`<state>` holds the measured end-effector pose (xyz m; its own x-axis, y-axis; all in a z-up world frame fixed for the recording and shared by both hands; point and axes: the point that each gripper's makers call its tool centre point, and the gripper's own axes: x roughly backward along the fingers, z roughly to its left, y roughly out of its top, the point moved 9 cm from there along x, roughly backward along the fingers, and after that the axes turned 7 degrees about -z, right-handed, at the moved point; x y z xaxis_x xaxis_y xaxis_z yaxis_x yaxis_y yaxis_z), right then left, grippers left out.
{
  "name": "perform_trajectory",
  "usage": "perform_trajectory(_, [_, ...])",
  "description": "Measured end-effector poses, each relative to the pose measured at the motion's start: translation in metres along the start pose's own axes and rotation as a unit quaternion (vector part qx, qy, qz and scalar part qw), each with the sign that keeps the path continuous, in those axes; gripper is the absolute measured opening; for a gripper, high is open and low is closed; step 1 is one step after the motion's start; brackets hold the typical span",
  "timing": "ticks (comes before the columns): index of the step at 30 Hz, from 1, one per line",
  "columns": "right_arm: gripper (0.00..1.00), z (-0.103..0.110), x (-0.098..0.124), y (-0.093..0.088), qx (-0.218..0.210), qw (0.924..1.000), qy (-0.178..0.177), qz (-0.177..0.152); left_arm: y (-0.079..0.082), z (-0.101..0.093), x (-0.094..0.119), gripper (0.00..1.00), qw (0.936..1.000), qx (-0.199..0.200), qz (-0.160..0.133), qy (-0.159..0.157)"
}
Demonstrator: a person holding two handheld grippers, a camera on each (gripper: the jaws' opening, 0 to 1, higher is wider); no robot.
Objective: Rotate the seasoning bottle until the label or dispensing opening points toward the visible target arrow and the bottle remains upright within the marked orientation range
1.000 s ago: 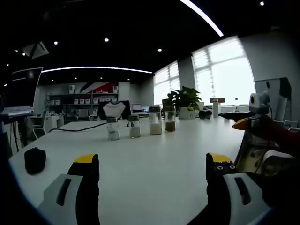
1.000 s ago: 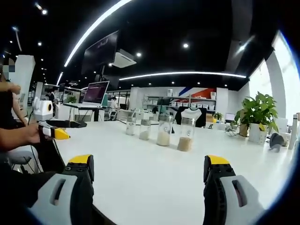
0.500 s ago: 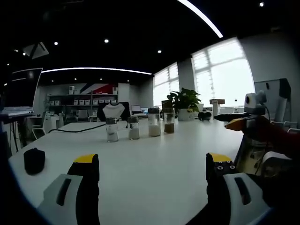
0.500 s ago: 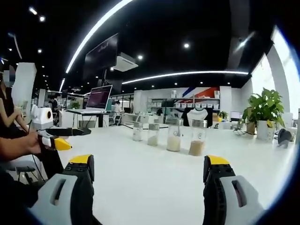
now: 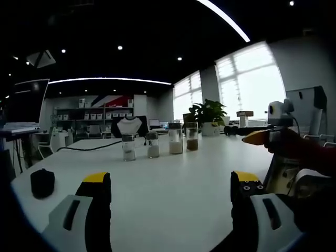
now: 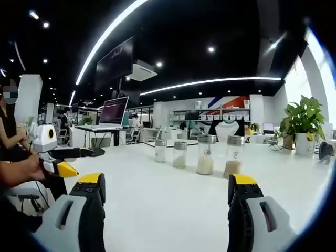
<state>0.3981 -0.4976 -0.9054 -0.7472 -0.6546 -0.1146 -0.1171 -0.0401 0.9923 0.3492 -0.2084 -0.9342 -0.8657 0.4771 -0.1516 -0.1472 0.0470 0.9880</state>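
Four seasoning bottles (image 5: 157, 144) stood upright in a row far out on the white table (image 5: 173, 194), well apart from both my grippers. In the right gripper view the same row (image 6: 197, 154) ran left to right: two short ones with pale fill, then a taller one with white grains (image 6: 205, 154), then the brown-filled bottle (image 6: 232, 156) at the right end, partly behind my right jaw tip. They looked like clear glass or hard plastic with metal-looking caps, so I judged them stiff, smooth and rather slippery, light to middling in weight, and easy to tip because they were tall and narrow. I would take one low to mid on the body, below the cap, and squeeze gently before twisting. I could not make out any label, opening or target arrow at that distance.

My left gripper (image 5: 170, 184) had its fingers spread wide with nothing between them, and my right gripper (image 6: 166, 185) was the same, hovering over the near edge.

The tabletop was plain, glossy and flat. A small black object (image 5: 42, 182) sat on it at the near left. Farther off were a potted plant (image 5: 207, 113), bright windows, shelving and a laptop (image 6: 113, 111) on a stand.
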Motion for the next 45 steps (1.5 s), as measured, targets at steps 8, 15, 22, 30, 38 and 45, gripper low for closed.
perform_trajectory(8, [0.99, 0.006, -0.019, -0.002, -0.007, 0.9998, 0.018, 0.004, -0.001, 0.0, 0.0, 1.0, 1.0, 0.002, 0.001, 0.0])
perform_trajectory(15, [0.99, 0.012, -0.039, -0.002, -0.003, 0.9995, 0.03, 0.003, -0.001, 0.0, -0.001, 1.0, 1.0, 0.004, 0.0, -0.001])
perform_trajectory(22, [0.99, 0.014, -0.057, -0.007, 0.01, 0.9995, 0.029, 0.01, 0.0, 0.003, 0.0, 1.0, 1.0, 0.002, 0.002, 0.0])
perform_trajectory(30, [0.99, 0.018, -0.076, -0.013, 0.011, 0.9992, 0.035, 0.014, -0.001, 0.007, 0.001, 1.0, 0.9999, 0.0, 0.013, -0.001])
perform_trajectory(38, [0.98, 0.024, -0.103, -0.016, 0.027, 0.9985, 0.048, 0.008, -0.004, 0.011, 0.001, 1.0, 0.9997, 0.001, 0.023, -0.003])
perform_trajectory(45, [0.89, 0.027, -0.13, -0.021, 0.036, 0.9981, 0.049, 0.004, -0.004, 0.014, 0.003, 1.0, 0.9997, 0.001, 0.022, 0.002])
